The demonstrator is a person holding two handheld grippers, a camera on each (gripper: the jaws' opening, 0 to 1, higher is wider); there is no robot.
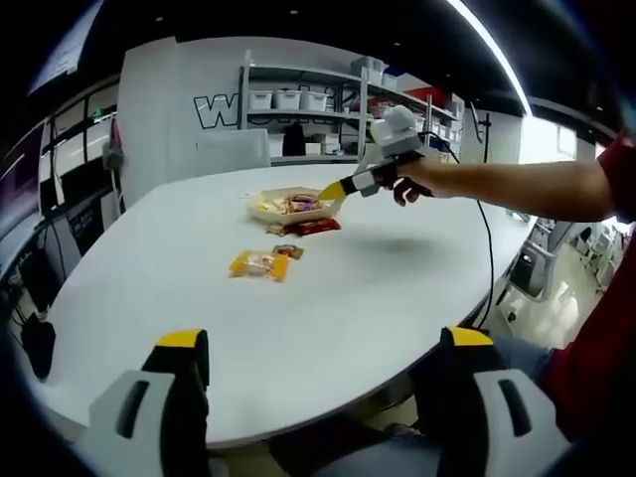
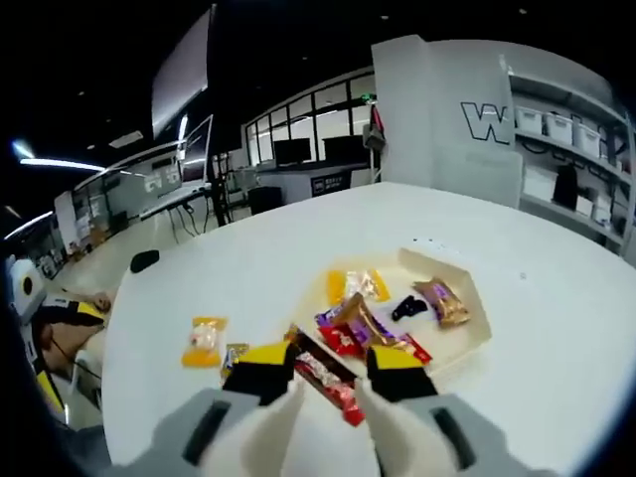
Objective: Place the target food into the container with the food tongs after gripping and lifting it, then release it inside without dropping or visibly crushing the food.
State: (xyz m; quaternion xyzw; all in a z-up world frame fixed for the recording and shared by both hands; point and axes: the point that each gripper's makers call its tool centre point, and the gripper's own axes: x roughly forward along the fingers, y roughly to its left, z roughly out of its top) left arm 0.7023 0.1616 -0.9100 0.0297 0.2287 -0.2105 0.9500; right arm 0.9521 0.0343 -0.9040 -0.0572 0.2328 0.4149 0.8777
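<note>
Snack pickup near tray, both grippers empty

Target food unclear; likely the red wrapped bar [image 2: 333, 383] lying on the white table [image 2: 556, 378] just outside the tray [image 2: 475, 343], at 12 o'clock from the right gripper [image 2: 333, 376]. Right jaws spread, bar showing between the tips, nothing pinched. Tray already holds several wrapped sweets [image 2: 442, 301]. Yellow packet [image 2: 204, 341] sits at 10 o'clock, well apart from the tray; a smaller candy [image 2: 235, 356] just beside it.

Handling guess: light, crinkly foil wrapper, slippery, contents soft enough to dent. Best held across the middle of the short side, gentle squeeze. No tongs seen.

Pose: in the left gripper view the right gripper [image 1: 343, 186] is held by a hand [image 1: 412, 181] on an outstretched arm, hovering over the tray [image 1: 294, 206] edge at 12 o'clock, tilted down. Left gripper [image 1: 323, 358] hangs back near the table's near edge, jaws wide apart, empty.
</note>
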